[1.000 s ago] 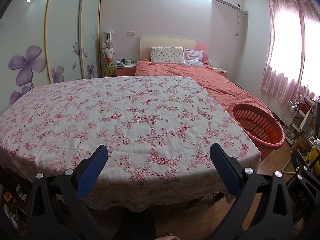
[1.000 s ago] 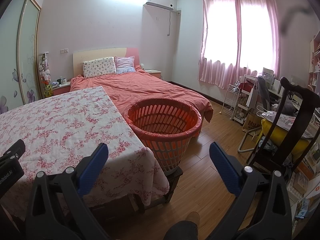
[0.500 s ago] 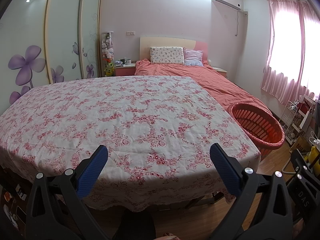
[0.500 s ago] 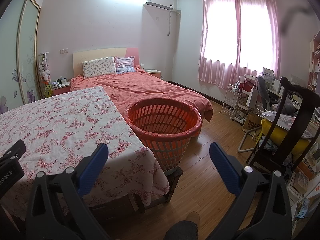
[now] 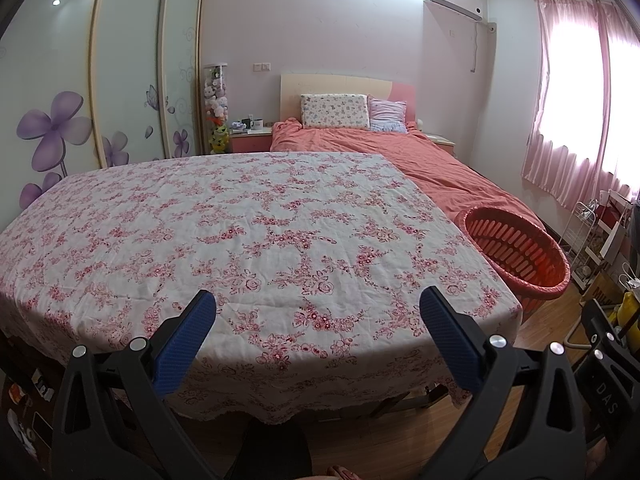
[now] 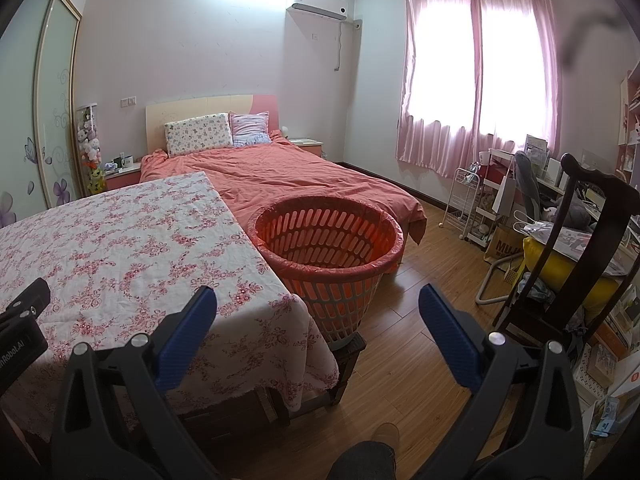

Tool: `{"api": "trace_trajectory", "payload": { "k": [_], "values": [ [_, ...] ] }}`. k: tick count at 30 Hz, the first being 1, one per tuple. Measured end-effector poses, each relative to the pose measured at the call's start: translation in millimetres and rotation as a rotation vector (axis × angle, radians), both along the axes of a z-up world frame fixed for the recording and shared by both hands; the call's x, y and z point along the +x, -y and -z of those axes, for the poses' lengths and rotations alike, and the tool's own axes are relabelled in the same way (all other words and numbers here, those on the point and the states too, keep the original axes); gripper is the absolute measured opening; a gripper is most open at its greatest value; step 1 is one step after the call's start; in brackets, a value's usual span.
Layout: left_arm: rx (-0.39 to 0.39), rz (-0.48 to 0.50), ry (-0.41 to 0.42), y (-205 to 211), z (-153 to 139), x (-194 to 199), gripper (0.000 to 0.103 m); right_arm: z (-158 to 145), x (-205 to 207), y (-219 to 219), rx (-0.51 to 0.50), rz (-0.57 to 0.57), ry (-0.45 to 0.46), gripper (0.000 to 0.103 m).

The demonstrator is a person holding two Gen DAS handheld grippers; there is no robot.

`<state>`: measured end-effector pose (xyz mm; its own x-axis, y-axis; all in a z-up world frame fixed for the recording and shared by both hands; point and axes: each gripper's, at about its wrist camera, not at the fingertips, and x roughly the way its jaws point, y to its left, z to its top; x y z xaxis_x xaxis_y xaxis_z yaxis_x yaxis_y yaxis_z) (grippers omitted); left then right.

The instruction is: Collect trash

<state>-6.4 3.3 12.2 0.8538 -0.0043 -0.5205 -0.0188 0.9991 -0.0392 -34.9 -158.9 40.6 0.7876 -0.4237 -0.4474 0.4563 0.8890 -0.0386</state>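
**Both grippers hovering open by the cloth-covered table, basket at its corner**

The left gripper [image 5: 318,312] is hovering over the near edge of the tabletop [image 5: 256,232], its jaws standing wide apart with nothing between the blue pads. The tabletop is lying under a white cloth printed with pink flowers, and the cloth is hanging over the front edge.

The right gripper [image 6: 318,312] is pointing past the table's right corner toward the floor [image 6: 404,320], its jaws also spread wide and holding nothing. Part of the left gripper's black body is showing at the left edge of the right wrist view.

The orange slotted basket [image 6: 326,256], lined with a reddish bag folded over its rim, is standing on a dark low stool [image 6: 352,356] just beside the table's right corner, between the table and the bed [image 6: 304,176]. From the left wrist view the basket [image 5: 516,252] is sitting to the right of the tabletop. No piece of trash can be made out in either view.

A dark wooden chair [image 6: 580,248] is standing at the right, near cluttered shelves. A person's knee [image 6: 366,460] is showing at the bottom edge.
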Motion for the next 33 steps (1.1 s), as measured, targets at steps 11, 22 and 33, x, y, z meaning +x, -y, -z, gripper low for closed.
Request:
{"api": "trace_trajectory", "payload": {
  "k": [11, 22, 33],
  "values": [
    [0.002, 0.005, -0.001, 0.6, 1.4, -0.4, 0.1, 0.9, 0.4, 0.1, 0.0, 0.0, -0.002, 0.099],
    [0.003, 0.007, -0.004, 1.4, 1.9, -0.2, 0.1, 0.6, 0.6, 0.0, 0.0, 0.0, -0.003, 0.099],
    [0.003, 0.011, -0.008, 0.1, 3.6, -0.5, 0.1, 0.4, 0.7, 0.4, 0.001, 0.0, -0.002, 0.099]
  ]
}}
